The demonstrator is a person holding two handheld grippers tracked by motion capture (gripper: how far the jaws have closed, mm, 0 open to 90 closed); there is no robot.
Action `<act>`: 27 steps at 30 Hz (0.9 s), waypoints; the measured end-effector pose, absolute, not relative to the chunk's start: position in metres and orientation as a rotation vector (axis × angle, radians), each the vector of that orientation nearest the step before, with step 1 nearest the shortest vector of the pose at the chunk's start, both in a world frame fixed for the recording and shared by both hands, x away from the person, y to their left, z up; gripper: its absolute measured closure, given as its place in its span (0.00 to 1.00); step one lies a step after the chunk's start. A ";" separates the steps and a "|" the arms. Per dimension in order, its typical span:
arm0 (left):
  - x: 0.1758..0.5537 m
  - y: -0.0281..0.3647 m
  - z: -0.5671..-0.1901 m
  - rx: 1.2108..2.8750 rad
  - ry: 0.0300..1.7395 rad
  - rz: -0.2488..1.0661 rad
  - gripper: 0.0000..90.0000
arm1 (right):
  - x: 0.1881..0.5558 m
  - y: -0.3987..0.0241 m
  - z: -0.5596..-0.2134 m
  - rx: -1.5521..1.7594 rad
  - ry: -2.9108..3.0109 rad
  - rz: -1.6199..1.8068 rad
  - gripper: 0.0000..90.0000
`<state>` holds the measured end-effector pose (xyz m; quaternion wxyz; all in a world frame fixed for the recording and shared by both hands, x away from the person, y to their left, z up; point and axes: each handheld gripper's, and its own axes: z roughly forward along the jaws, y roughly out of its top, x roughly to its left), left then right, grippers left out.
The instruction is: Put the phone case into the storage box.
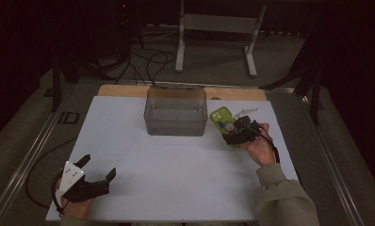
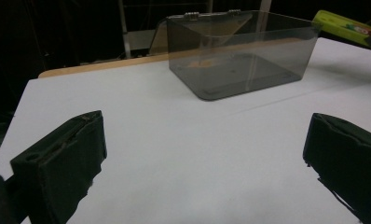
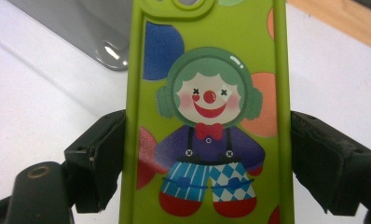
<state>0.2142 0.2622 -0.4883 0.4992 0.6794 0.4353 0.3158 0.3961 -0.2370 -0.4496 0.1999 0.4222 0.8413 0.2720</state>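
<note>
A lime-green phone (image 1: 222, 118) in a case with a cartoon clown on it (image 3: 209, 93) is held by its two long edges in my right gripper (image 1: 232, 129), right of the box. In the right gripper view both black pads press against the phone's sides, so my right gripper (image 3: 207, 154) is shut on it. The phone seems to hang a little above the white board. My left gripper (image 1: 99, 166) rests at the board's near left corner, open, nothing between its jaws (image 2: 204, 140). The phone's end (image 2: 344, 23) peeks in at the top right of the left gripper view.
A smoky clear plastic box (image 1: 176, 110), open-topped (image 2: 239, 51), stands at the back middle of the white board (image 1: 176, 160). A wooden strip (image 1: 124, 91) runs behind it. Cables and a metal stand (image 1: 214, 23) lie on the floor beyond the table.
</note>
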 end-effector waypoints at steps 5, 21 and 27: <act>0.214 0.263 -0.488 1.645 1.057 0.765 0.00 | 0.390 -0.233 -0.443 1.149 2.336 0.784 0.18; 0.215 0.262 -0.488 1.649 1.064 0.763 0.00 | 0.377 -0.217 -0.430 1.069 2.294 0.843 0.18; 0.215 0.262 -0.488 1.652 1.069 0.759 0.00 | 0.373 -0.212 -0.427 1.045 2.280 0.868 0.18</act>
